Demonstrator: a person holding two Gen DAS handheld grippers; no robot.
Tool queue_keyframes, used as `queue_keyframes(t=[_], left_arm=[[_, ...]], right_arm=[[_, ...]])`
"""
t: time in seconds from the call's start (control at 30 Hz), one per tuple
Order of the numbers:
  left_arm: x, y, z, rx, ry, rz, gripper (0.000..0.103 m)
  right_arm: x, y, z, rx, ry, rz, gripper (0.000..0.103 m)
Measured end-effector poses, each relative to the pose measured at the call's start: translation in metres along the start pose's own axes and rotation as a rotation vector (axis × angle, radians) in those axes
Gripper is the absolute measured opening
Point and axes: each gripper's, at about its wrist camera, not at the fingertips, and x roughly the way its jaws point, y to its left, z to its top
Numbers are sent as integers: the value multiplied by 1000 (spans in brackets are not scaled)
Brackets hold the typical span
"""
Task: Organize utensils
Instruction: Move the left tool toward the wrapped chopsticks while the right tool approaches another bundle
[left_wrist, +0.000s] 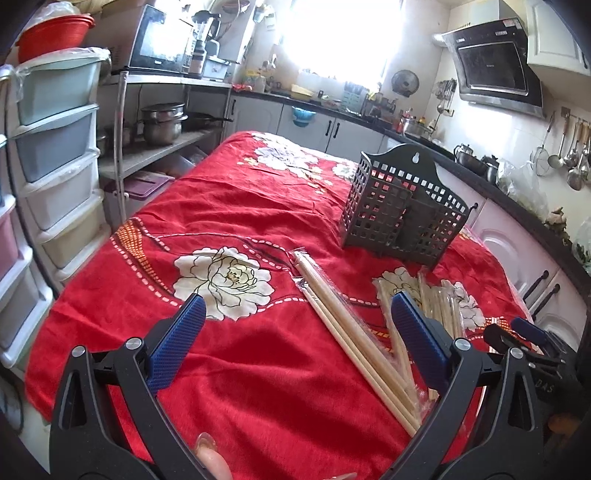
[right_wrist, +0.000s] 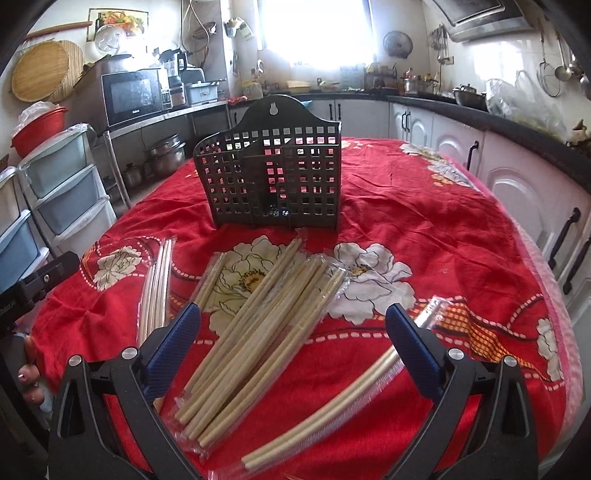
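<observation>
A dark perforated utensil holder stands upright on the red flowered tablecloth; in the left wrist view the utensil holder is at the far right. Several wrapped pairs of wooden chopsticks lie in a loose pile before it. One pair lies apart at the left, another pair at the right. My right gripper hovers open over the pile, holding nothing. My left gripper is open above a wrapped pair, with more chopsticks just beyond.
Plastic drawer units and a metal shelf with pots stand left of the table. Kitchen cabinets and a dark counter run along the right and back. The right gripper's body shows at the left view's right edge.
</observation>
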Motion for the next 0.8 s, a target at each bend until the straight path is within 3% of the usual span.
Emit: queue_keyframes(t=[0.57,0.8], left_arm=[[60,-11,28,52,182,-57,93],[94,-11,41,70,266,-123,93]], right_arm=[[39,-12,28,2,82,15,96],[62,-21,33,43,153,46,75]])
